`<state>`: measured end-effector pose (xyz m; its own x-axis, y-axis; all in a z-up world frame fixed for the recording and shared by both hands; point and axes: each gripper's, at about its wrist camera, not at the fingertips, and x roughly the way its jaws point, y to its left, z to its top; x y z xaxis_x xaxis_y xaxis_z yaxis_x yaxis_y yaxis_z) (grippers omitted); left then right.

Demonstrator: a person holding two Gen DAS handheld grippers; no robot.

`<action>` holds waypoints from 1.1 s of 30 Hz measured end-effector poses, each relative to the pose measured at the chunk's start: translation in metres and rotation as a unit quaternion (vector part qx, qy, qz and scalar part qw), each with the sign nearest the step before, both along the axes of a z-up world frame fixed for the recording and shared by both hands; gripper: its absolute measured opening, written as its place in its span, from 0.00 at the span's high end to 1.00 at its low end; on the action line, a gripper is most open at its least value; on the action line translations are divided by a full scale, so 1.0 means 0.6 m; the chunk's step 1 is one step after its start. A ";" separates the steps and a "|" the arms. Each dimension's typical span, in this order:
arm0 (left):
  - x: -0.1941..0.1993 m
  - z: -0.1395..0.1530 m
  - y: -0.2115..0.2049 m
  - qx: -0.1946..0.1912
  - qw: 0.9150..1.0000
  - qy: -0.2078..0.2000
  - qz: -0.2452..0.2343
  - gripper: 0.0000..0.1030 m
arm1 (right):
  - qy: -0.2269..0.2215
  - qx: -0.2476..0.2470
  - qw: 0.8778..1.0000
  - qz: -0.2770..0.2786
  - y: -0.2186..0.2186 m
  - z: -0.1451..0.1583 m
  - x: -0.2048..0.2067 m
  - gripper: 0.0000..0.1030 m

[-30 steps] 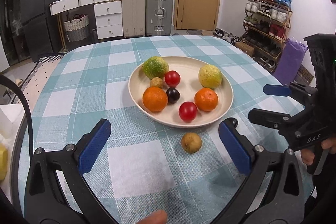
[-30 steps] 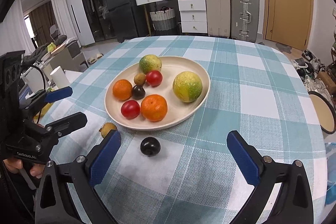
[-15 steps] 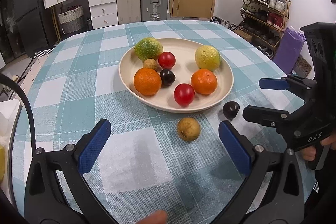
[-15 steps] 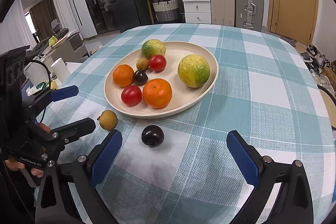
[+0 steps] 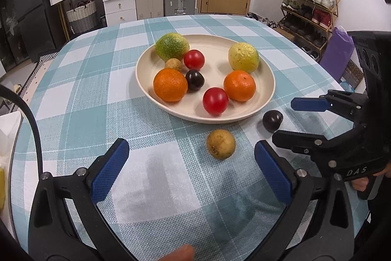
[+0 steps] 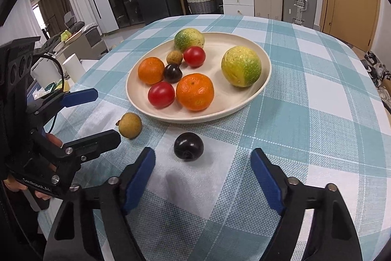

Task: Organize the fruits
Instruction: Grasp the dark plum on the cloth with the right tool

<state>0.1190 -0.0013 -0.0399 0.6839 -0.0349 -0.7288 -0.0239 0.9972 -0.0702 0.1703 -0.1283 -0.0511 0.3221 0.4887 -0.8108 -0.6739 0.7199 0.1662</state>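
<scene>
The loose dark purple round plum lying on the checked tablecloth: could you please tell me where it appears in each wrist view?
Left wrist view: the dark purple round plum sits right of centre, just off the plate's near-right rim.
Right wrist view: the plum lies low at centre, on the cloth ahead of the jaws.
Shared landmark: the cream round plate of fruit, directly behind the plum.

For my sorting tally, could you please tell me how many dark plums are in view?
2. One dark plum lies on the plate among the fruit; the other plum sits on the tablecloth just before the plate. None seems hidden.
</scene>
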 end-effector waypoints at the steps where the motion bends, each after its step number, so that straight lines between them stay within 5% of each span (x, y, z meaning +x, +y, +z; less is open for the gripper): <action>1: 0.000 0.000 0.000 0.000 1.000 0.000 0.000 0.01 | 0.001 -0.001 1.000 0.003 0.002 -0.001 -0.002 0.27; 33: 0.004 -0.007 0.002 -0.003 1.000 0.006 -0.002 0.01 | -0.027 -0.032 0.999 0.019 0.034 -0.004 -0.017 0.74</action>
